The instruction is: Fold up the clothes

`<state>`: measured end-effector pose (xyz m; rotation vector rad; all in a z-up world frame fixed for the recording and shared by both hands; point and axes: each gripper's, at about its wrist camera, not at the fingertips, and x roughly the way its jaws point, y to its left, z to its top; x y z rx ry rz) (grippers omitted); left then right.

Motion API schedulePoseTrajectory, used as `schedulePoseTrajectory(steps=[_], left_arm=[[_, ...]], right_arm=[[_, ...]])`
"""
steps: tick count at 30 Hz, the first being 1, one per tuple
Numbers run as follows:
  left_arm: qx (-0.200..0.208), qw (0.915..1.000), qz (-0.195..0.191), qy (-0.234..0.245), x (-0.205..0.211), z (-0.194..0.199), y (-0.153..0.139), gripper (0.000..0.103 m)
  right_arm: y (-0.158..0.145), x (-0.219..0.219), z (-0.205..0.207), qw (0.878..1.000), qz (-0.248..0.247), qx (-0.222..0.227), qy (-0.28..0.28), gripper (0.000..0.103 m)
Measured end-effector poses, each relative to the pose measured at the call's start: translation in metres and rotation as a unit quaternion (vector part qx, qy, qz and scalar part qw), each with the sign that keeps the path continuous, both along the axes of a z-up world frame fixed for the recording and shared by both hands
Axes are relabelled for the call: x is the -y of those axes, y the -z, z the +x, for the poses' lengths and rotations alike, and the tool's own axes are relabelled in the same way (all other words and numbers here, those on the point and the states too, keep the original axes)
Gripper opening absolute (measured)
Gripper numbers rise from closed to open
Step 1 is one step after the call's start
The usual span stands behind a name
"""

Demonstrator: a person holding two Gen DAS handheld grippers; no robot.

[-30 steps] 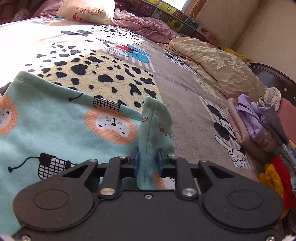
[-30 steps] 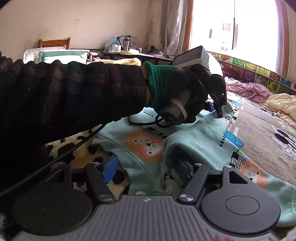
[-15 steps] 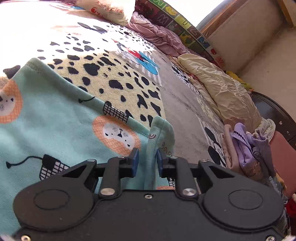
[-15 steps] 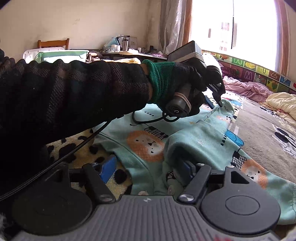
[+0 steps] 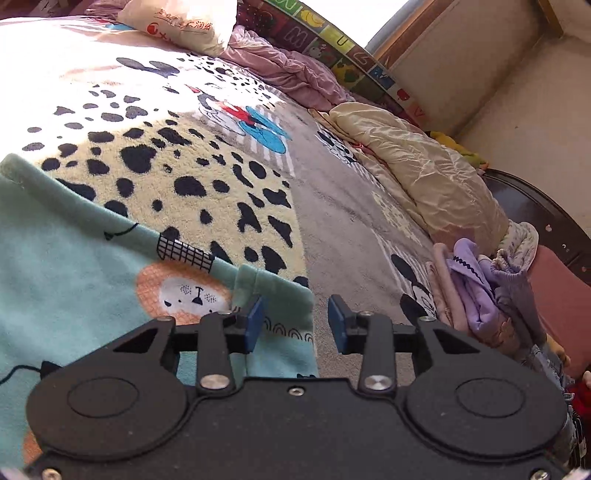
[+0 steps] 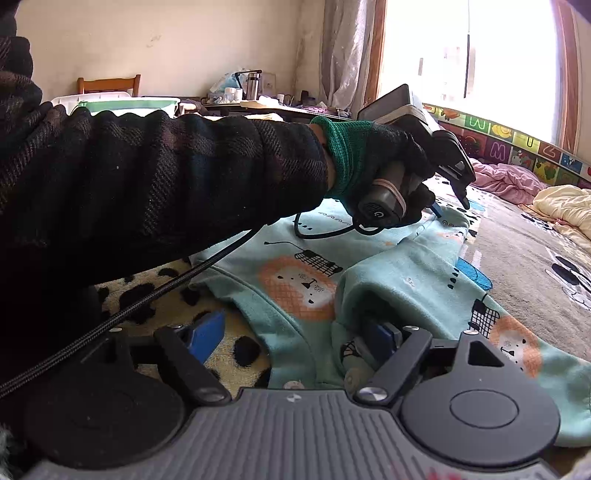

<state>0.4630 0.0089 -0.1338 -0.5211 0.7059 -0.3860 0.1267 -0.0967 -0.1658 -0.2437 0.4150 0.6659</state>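
Observation:
A teal garment with orange lion prints (image 5: 74, 266) (image 6: 295, 266) lies spread on the spotted blanket (image 5: 177, 173) of the bed. My left gripper (image 5: 295, 325) is open just above the garment's far corner, which lies flat by the left pad (image 5: 254, 325) with nothing pinching it. In the right wrist view a gloved hand (image 6: 373, 162) holds that left gripper (image 6: 458, 184) over the garment's far edge. My right gripper (image 6: 295, 334) stands wide open at the near edge. Its right pad (image 6: 384, 334) is tucked under a raised fold of the cloth, and its left pad (image 6: 207, 334) is over the blanket.
A stack of folded clothes (image 5: 469, 291) sits at the bed's right edge beside a cream quilt (image 5: 424, 173). Pink bedding (image 5: 295, 74) and a pillow (image 5: 184, 22) lie at the far end. A dark sleeve (image 6: 166, 184) and cable (image 6: 147, 295) cross the right wrist view.
My left gripper has opened and let go of the garment's corner, which now lies flat instead of standing up between the pads. The right gripper stays open in place.

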Motion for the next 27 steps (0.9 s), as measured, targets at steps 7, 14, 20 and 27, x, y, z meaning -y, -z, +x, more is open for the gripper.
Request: schedulePoseTrajectory(steps=[7, 14, 20, 27], left_arm=[[0.028, 0.9980, 0.055, 0.014, 0.000, -0.024, -0.032, 0.040], [0.134, 0.9596, 0.107, 0.223, 0.061, -0.128, -0.092, 0.044], [0.146, 0.8916, 0.180, 0.389, 0.125, -0.208, -0.067, 0.044], [0.144, 0.8618, 0.290, 0.390, 0.157, -0.256, -0.016, 0.044]], right_arm=[[-0.007, 0.002, -0.007, 1.000, -0.002, 0.014, 0.009, 0.079], [-0.019, 0.028, -0.035, 1.000, -0.011, -0.004, 0.013, 0.079], [-0.032, 0.074, -0.064, 0.999, -0.008, -0.033, 0.018, 0.079], [-0.024, 0.093, -0.076, 0.995, 0.006, -0.100, 0.013, 0.079]])
